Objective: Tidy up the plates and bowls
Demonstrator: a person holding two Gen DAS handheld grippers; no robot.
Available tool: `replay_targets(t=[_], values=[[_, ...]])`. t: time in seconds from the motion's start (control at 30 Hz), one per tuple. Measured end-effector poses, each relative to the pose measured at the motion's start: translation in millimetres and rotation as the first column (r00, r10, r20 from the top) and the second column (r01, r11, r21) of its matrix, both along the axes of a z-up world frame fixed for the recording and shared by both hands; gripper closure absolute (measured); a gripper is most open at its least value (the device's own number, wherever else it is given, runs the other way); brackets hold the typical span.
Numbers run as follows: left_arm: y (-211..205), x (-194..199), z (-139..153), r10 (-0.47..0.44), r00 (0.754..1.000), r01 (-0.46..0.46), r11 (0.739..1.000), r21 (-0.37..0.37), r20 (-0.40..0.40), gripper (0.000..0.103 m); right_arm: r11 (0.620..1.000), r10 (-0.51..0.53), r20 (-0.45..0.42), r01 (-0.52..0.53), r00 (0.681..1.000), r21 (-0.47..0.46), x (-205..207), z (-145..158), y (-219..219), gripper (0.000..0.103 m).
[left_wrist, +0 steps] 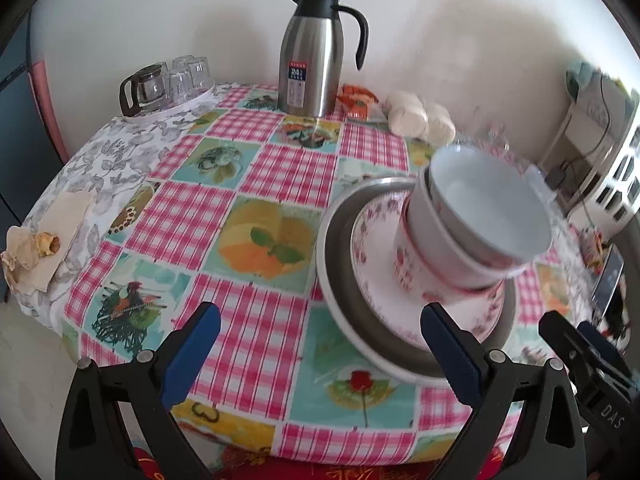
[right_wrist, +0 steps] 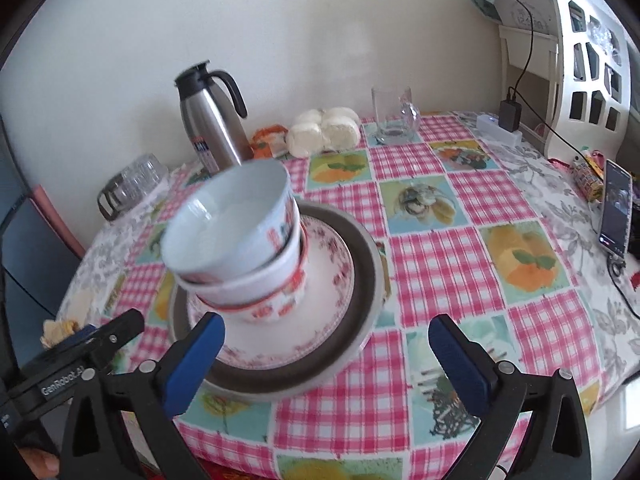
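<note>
On the checked tablecloth (left_wrist: 256, 172) stands one stack: a large dark-rimmed plate (left_wrist: 340, 264) (right_wrist: 362, 276), a floral plate (left_wrist: 374, 280) (right_wrist: 328, 276) on it, and two nested white bowls with red print (left_wrist: 480, 208) (right_wrist: 224, 224) on top. The stack looks blurred. My left gripper (left_wrist: 320, 344) is open; its right finger (left_wrist: 452, 348) overlaps the big plate's near rim, and only cloth lies between the pads. My right gripper (right_wrist: 328, 356) is open too, with its left finger (right_wrist: 196, 356) in front of the plate's rim. Each gripper shows at the edge of the other's view.
A steel thermos jug (left_wrist: 312, 56), a tray of glass cups (left_wrist: 168, 84), white buns (left_wrist: 420, 118) and a glass mug (right_wrist: 394, 114) stand along the back wall. A phone (right_wrist: 614, 208) and a charger cable lie at the right, crumpled paper (left_wrist: 28, 248) at the left edge.
</note>
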State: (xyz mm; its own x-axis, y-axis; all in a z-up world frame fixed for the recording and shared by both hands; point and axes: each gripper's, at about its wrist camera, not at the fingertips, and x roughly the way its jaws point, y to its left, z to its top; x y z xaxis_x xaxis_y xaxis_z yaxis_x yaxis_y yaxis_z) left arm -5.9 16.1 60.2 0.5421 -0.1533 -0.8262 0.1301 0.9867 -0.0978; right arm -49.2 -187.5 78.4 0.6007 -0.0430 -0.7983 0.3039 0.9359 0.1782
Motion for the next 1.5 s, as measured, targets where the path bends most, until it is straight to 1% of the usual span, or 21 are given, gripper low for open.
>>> replay_targets(t=[0.17,0.27,0.5,0.53,0.67,0.9,1.5], values=[[-1.1,-6.1,-8.3,-0.003,1.0,0.003,1.0,0.03,-0.026,0.003,1.0,0.001,-0.054,-0.002,0.999,-0.031,-1.5,-15.0,1.8,0.0],[-1.1,-8.7,-7.1,-0.001,1.0,0.001,0.999,0.038,-0.018,0.003,0.999,0.007,-0.067,-0.009,0.998,-0.036,-2.8,-19.0,3.4,0.0],[-1.9,-10.0,-13.1,-0.002,0.998,0.004,0.999,0.041,-0.065,0.003,0.999,0.009,-0.083,-0.013,0.996,-0.046,-6.3,-24.0,4.7,0.0],[-2.8,-10.7,-14.1,-0.001,0.998,0.005,0.999,0.05,-0.07,0.003,0.999,0.008,-0.085,-0.012,0.996,-0.046,-6.9,-24.4,4.8,0.0],[-7.2,-14.4,-17.1,0.016,0.997,-0.007,0.992,0.124,-0.073,0.003,0.999,0.005,-0.093,-0.009,0.996,-0.045,-8.6,-26.5,4.1,0.0],[-4.8,-17.7,-20.3,0.007,0.996,0.003,0.993,0.117,-0.087,0.003,0.999,-0.006,-0.103,0.002,0.995,-0.043,-13.0,-29.9,3.5,0.0],[-1.0,-23.8,-25.4,0.024,0.995,-0.01,0.99,0.143,-0.098,0.003,0.999,-0.022,-0.124,0.017,0.992,-0.035,-20.9,-38.5,1.8,0.0]])
